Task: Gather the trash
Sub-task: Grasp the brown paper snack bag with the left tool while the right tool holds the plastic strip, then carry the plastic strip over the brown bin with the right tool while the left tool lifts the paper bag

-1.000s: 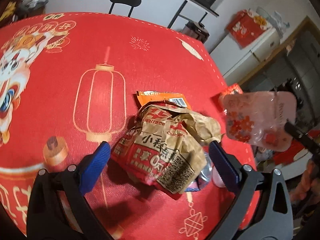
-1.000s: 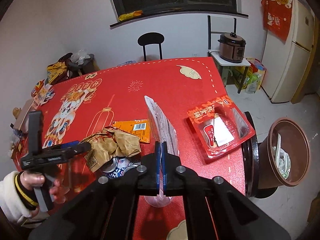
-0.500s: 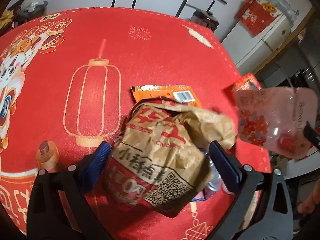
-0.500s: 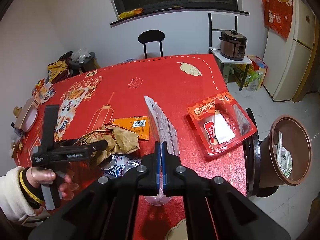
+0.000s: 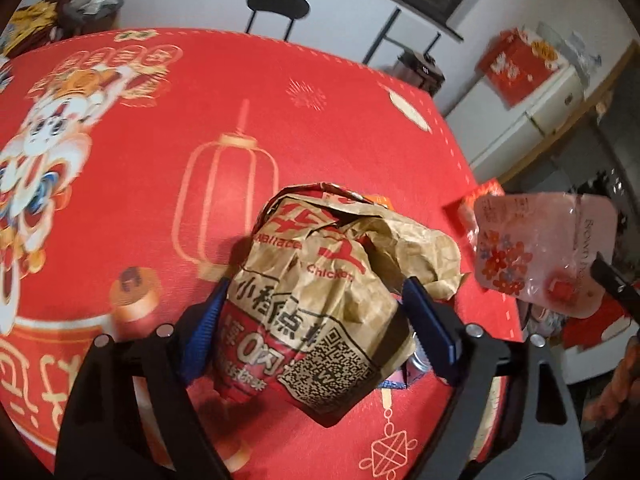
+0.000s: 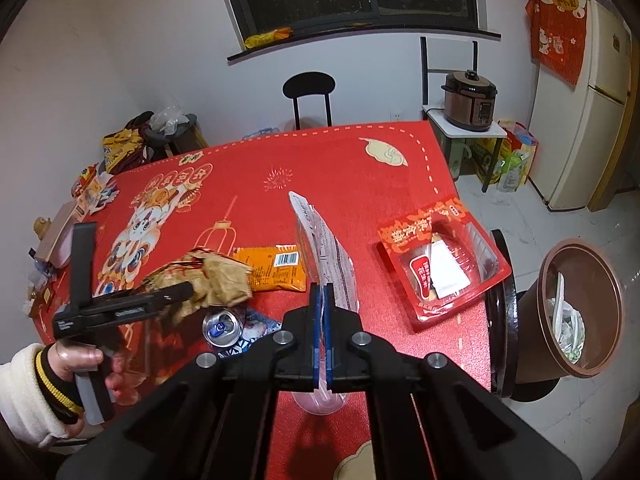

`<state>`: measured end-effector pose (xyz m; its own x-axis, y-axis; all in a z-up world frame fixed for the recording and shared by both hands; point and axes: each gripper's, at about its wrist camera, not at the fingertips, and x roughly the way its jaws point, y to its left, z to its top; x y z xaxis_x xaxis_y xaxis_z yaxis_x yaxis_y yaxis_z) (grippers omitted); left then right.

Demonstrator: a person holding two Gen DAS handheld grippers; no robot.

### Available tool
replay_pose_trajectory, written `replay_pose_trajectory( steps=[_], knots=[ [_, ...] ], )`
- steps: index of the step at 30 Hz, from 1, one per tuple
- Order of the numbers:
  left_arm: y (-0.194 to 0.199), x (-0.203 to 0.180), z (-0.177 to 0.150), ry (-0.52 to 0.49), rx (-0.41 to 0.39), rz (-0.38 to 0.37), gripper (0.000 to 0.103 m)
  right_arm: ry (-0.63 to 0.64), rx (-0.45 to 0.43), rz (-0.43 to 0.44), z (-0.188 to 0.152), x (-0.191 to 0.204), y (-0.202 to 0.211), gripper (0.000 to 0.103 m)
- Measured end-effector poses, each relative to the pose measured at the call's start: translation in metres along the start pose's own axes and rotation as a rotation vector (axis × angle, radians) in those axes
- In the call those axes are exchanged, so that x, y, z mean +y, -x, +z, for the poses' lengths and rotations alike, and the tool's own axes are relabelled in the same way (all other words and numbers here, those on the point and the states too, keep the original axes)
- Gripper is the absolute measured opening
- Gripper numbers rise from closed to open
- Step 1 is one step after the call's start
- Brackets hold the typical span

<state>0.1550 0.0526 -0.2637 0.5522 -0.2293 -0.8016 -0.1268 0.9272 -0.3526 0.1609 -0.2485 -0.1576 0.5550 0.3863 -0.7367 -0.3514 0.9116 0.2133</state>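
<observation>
My left gripper (image 5: 316,320) is shut on a crumpled brown paper food bag (image 5: 332,280), its blue pads pressing both sides; the bag (image 6: 208,276) is lifted off the red tablecloth (image 5: 200,120). My right gripper (image 6: 321,336) is shut on a clear plastic pouch (image 6: 324,248) with red flower print, held upright above the table; the pouch also shows in the left wrist view (image 5: 544,252). A crushed can (image 6: 220,326), an orange snack wrapper (image 6: 276,268) and a red plastic food tray (image 6: 440,268) lie on the table.
A brown trash bin (image 6: 576,308) with white trash inside stands on the floor off the table's right edge. A black chair (image 6: 308,88) is at the far side. Boxes and clutter (image 6: 64,232) sit at the table's left edge. A fridge (image 6: 592,120) stands far right.
My left gripper has closed on the brown paper bag and lifted it, uncovering the can. My right gripper still holds the pouch and has barely moved.
</observation>
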Motion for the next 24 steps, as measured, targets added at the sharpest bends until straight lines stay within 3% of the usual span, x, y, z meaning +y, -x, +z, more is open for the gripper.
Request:
replay_pose_trajectory(
  steps=[6, 14, 24],
  knots=[
    [0.045, 0.009, 0.006, 0.041, -0.092, 0.017, 0.084, -0.009, -0.037, 0.009, 0.007, -0.008, 0.014, 0.003],
    [0.09, -0.011, 0.021, 0.033, -0.197, 0.017, 0.084, -0.038, -0.112, 0.007, 0.021, -0.035, 0.041, 0.003],
    [0.112, -0.067, 0.034, -0.008, -0.259, -0.009, 0.084, -0.121, -0.225, -0.064, 0.032, -0.113, 0.087, 0.003]
  ],
)
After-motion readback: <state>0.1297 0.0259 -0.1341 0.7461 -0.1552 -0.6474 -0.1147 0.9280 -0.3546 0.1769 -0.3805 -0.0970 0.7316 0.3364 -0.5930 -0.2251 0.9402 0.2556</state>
